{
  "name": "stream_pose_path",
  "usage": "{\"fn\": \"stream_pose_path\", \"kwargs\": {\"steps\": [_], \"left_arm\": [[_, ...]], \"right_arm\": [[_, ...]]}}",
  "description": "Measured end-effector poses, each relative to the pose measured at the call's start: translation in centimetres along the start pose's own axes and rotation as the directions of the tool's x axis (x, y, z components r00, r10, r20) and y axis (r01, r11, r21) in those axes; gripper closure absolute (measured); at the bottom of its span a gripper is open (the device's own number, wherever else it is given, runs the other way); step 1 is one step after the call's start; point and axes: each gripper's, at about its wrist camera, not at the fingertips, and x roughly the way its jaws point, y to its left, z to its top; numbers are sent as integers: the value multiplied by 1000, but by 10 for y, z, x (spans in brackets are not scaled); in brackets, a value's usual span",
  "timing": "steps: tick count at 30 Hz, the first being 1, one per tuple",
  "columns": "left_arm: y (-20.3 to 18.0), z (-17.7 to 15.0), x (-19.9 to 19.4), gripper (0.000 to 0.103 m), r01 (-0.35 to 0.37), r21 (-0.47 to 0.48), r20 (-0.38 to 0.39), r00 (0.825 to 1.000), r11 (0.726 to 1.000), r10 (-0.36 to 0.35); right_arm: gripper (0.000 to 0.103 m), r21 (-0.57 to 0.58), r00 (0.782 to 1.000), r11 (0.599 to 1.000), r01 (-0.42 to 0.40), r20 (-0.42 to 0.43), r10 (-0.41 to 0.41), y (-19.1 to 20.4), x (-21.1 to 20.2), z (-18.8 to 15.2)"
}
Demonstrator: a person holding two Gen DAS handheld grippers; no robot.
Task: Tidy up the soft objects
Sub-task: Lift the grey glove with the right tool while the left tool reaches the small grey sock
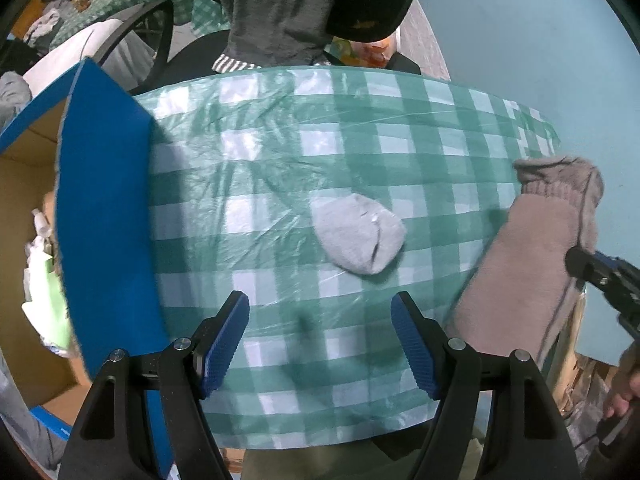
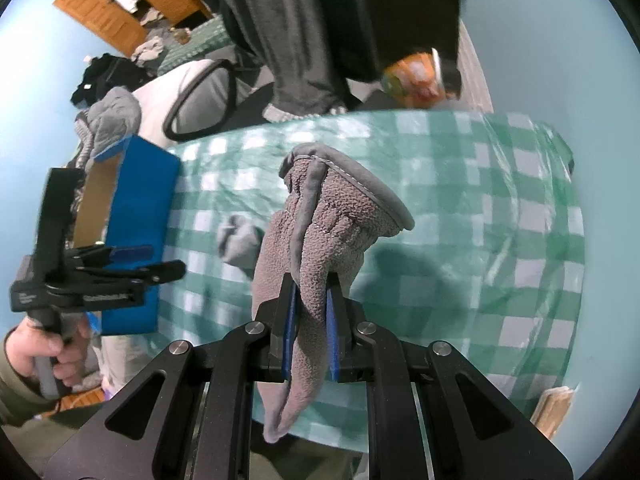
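Note:
My right gripper (image 2: 311,304) is shut on a grey fleece glove (image 2: 328,216) and holds it above the green checked table (image 2: 480,208); the glove also shows in the left wrist view (image 1: 532,252) at the right. A small light grey sock (image 1: 360,234) lies on the table's middle, also seen in the right wrist view (image 2: 240,240). My left gripper (image 1: 320,332) is open and empty, above the table's near edge, short of the sock. A blue cardboard box (image 1: 104,208) stands open at the table's left, with soft items inside.
A person in dark clothes (image 1: 304,8) stands behind the table's far edge. A chair (image 2: 200,96) and piled clothes sit at the back left. Wooden furniture (image 2: 120,4) stands far back. The wall (image 1: 520,40) is pale blue.

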Motion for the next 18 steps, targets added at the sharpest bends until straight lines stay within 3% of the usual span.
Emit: {"fn": "stream_pose_path", "kwargs": {"steps": [10,12,15,18], "left_arm": [[-22,20,17,27,-7,6,-40,999,1000,7],[-25,22,20,27,-10,10,-50,999,1000,10],[-30,24,27,24,-14,9,-76,997,1000,14],[-31,28,32,20,-16,-6,-88,996,1000,15]], "right_arm": [[91,37,996,997,65,-66,-62,-52,29,4],[87,47,996,997,66,-70,-63,-56,32,5],[78,64,994,994,93,-70,-89,-60,33,5],[51,91,992,990,109,-69,-103,-65,32,4]]}}
